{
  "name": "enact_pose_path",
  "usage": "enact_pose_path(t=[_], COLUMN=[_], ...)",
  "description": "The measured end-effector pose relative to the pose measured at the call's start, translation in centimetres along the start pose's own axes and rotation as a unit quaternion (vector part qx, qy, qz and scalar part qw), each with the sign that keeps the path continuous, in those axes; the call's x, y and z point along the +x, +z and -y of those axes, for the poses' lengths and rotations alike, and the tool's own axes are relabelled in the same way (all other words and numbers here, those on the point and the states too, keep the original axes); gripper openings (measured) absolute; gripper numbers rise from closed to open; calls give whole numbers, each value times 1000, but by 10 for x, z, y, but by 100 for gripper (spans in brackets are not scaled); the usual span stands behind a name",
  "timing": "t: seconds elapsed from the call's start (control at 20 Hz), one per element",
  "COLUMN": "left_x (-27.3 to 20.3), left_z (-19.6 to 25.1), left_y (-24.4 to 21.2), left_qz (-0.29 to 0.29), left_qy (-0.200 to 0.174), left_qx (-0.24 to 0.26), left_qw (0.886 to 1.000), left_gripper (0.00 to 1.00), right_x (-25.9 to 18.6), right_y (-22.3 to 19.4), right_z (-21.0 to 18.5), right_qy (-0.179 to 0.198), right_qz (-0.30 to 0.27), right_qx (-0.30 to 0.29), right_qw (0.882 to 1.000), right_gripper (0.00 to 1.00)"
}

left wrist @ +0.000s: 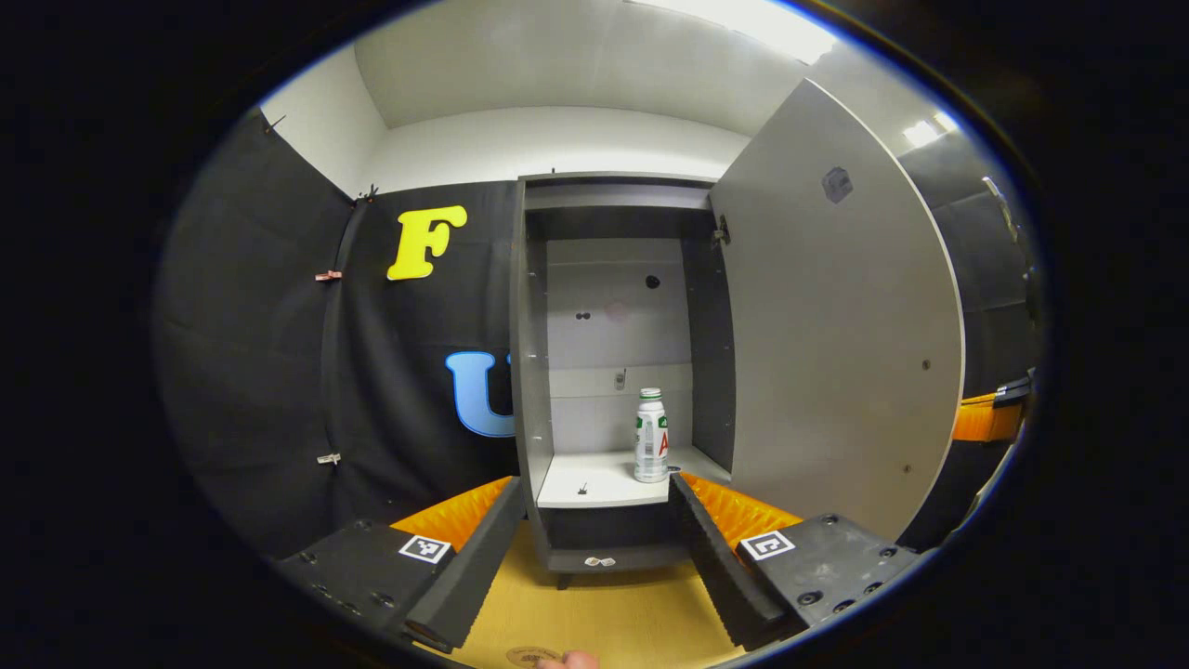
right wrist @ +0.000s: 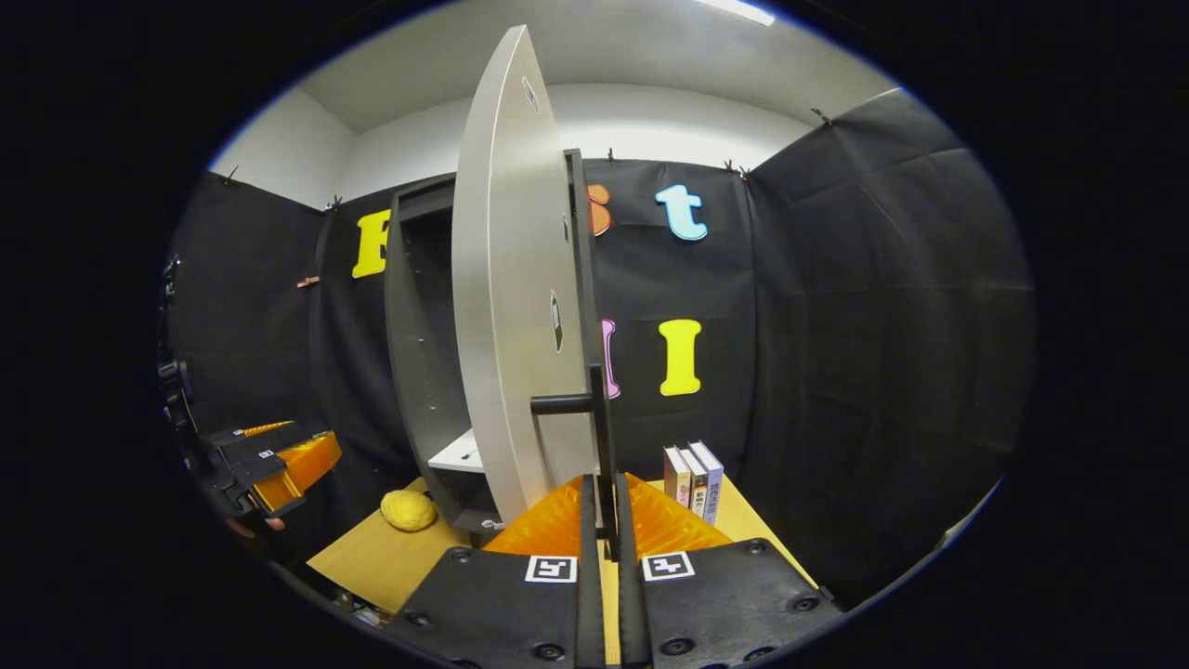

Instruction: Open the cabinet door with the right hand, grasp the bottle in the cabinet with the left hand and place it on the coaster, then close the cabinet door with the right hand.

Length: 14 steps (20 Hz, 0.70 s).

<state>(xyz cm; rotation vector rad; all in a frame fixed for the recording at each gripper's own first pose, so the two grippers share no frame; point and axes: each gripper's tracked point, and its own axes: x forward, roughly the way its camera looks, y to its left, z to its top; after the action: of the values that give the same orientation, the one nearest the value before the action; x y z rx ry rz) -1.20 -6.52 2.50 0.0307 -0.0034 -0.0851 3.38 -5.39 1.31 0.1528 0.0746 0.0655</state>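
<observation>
With cabinet door (left wrist: 836,325) swung wide and right tool (right wrist: 599,520) clamped on its handle (right wrist: 594,409), bottle (left wrist: 651,435) upright on cabinet shelf (left wrist: 594,483). Left tool (left wrist: 594,548) fingers apart, facing it. Best advanced straight, jaws level astride the bottle's middle, clear of the side walls.

Bright ceiling light (left wrist: 743,19) glaring overhead, sharp focus, strong fisheye bending at edges

A tall grey cabinet (left wrist: 613,372) stands on the tan wooden surface (left wrist: 594,618) against the cloth wall, its flat grey door (left wrist: 836,344) swung out to the right. A white plastic bottle (left wrist: 651,435) stands upright on the cabinet's pale shelf (left wrist: 594,483), toward its right side. In the right gripper view, a yellow lumpy ball (right wrist: 408,510) lies left of the cabinet, and three upright books (right wrist: 694,480) stand right of the door.
</observation>
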Motion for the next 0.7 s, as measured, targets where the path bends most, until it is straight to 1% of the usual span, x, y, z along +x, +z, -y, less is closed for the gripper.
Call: enact_pose_path(t=[0.1,0.2,0.4,0.45,0.5,0.55,0.6,0.65,0.7], left_x=[8,15,34,41,48,56,65,73,81], left_z=[8,16,35,39,43,48,52,56,58], left_y=[2,4,2,2,3,2,2,0,0], left_qz=[1,2,-2,-1,0,0,0,0,2], left_qy=[-4,-6,-17,-18,-21,-24,-26,-27,-29], left_qx=[0,-3,-13,-14,-14,-12,-10,-6,-2], left_qw=[1000,1000,1000,1000,1000,1000,1000,1000,1000], left_gripper=[98,97,97,98,97,97,97,97,97], right_x=[-1,-5,-18,-19,-21,-19,-20,-19,-22], right_y=[4,7,20,23,20,10,5,7,13], right_z=[1,3,19,24,31,43,52,57,66], right_qy=[5,10,8,5,0,-12,-16,-25,-36], right_qz=[4,5,22,26,22,10,7,13,24], right_qx=[12,8,3,6,5,0,-3,-7,-12], right_qw=[1000,1000,1000,1000,1000,1000,1000,1000,999], right_gripper=[11,11,28,41,40,59,79,98,100])
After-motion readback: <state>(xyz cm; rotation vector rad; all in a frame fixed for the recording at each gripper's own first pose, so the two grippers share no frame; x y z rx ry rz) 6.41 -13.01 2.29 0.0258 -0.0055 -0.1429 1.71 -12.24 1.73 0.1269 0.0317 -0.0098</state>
